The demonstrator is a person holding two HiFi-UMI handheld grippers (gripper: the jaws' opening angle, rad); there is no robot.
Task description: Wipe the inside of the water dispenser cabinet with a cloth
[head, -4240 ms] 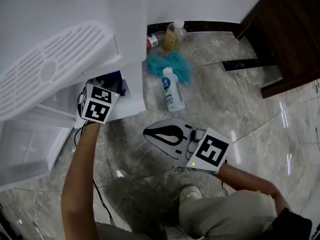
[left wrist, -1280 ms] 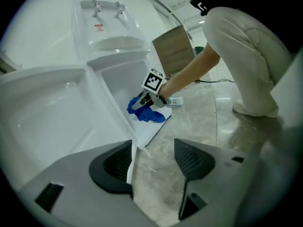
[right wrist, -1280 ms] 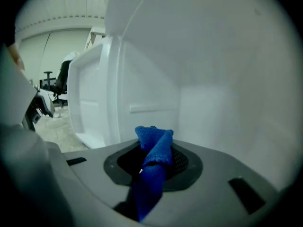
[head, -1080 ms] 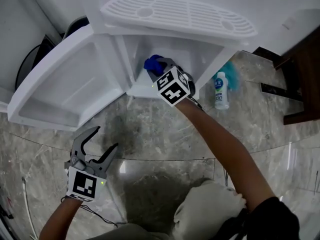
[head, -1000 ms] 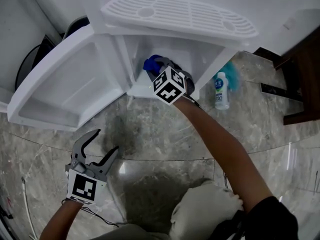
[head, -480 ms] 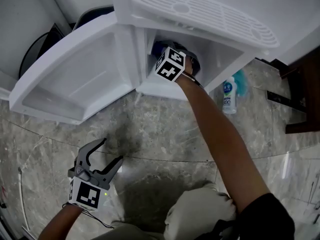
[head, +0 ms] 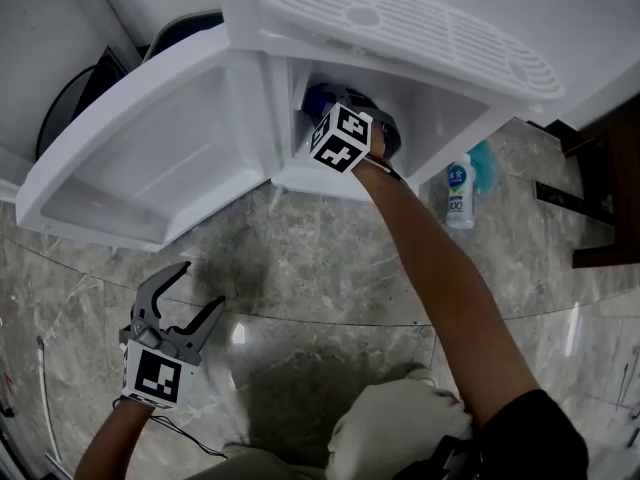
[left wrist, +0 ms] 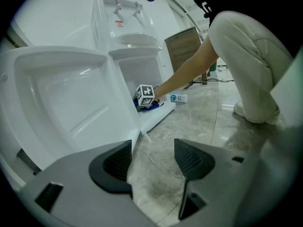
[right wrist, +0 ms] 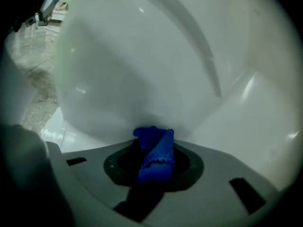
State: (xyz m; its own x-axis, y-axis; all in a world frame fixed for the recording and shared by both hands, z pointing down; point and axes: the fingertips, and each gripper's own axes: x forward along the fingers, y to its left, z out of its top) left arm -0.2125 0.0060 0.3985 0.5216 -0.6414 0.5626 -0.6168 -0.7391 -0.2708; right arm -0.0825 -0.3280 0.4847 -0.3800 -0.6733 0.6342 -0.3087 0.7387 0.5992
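Note:
The white water dispenser's cabinet (head: pixel 437 118) stands open, its door (head: pixel 150 158) swung out to the left. My right gripper (head: pixel 335 113) reaches inside it, shut on a blue cloth (head: pixel 317 96). In the right gripper view the blue cloth (right wrist: pixel 155 156) is pinched between the jaws of the right gripper (right wrist: pixel 154 150), close to the curved white inner wall (right wrist: pixel 142 65). My left gripper (head: pixel 195 290) hovers low over the marble floor at the lower left, open and holding nothing. The left gripper view shows the left gripper (left wrist: pixel 151 157) with only floor between its pads.
A white plastic bottle (head: pixel 459 193) lies on the floor right of the cabinet, beside a teal cloth (head: pixel 482 156). Dark wooden furniture (head: pixel 610 188) stands at the far right. The slotted drip tray (head: pixel 400 23) juts out above the cabinet. A dark round object (head: pixel 70 98) sits behind the door.
My right gripper has pushed deeper into the cabinet with the blue cloth and rolled at the wrist. The left gripper has drifted slightly left and lower, still open.

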